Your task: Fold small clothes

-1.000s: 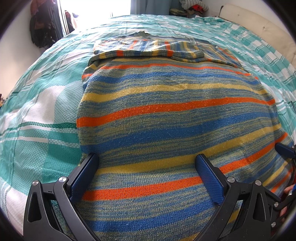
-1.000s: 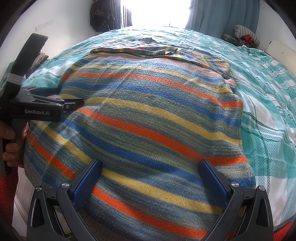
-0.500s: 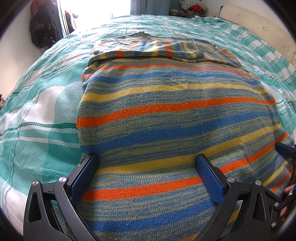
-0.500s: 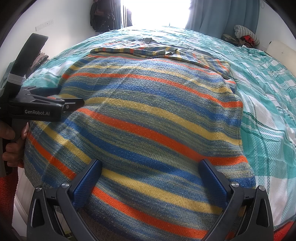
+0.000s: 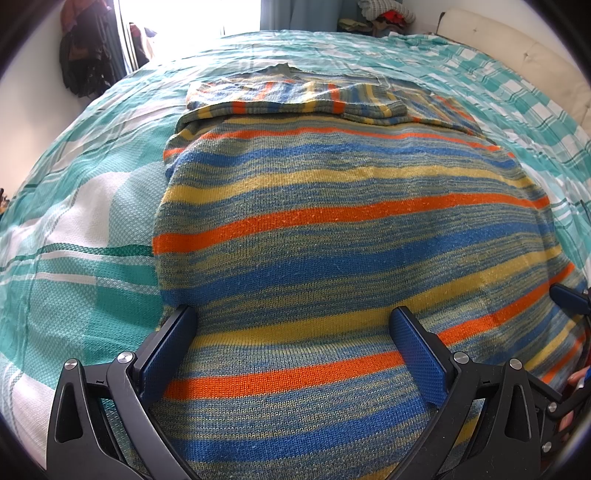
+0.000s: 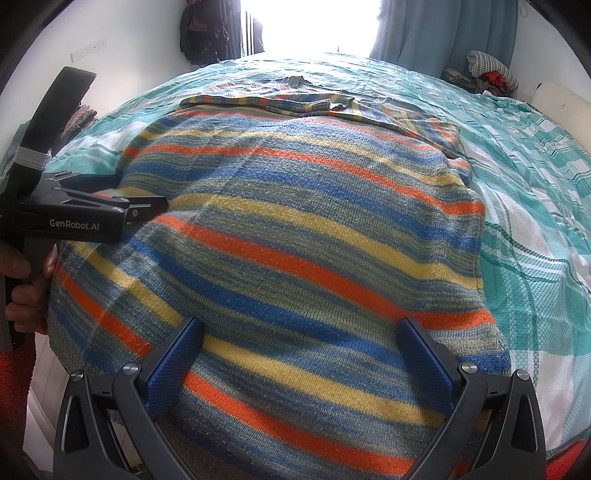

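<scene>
The striped sweater [image 5: 332,236], flat on the checked bedspread [image 5: 74,229] with sleeves folded in, looks soft, limp and light, so you should pinch its near hem corners; left gripper [image 5: 295,347] and right gripper [image 6: 301,354] both gape, empty.

Bright daylight from blown-out window [image 6: 306,26]; sharp focus, heavy fisheye warp, dark vignette at edges.

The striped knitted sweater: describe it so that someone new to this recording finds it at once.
Start from the bed's teal and white checked cover, which fills both views. The striped knitted sweater lies flat in its middle, under both open grippers, sleeves folded across its far end. Its orange, blue and yellow bands are the only such colours on the bed.
</scene>
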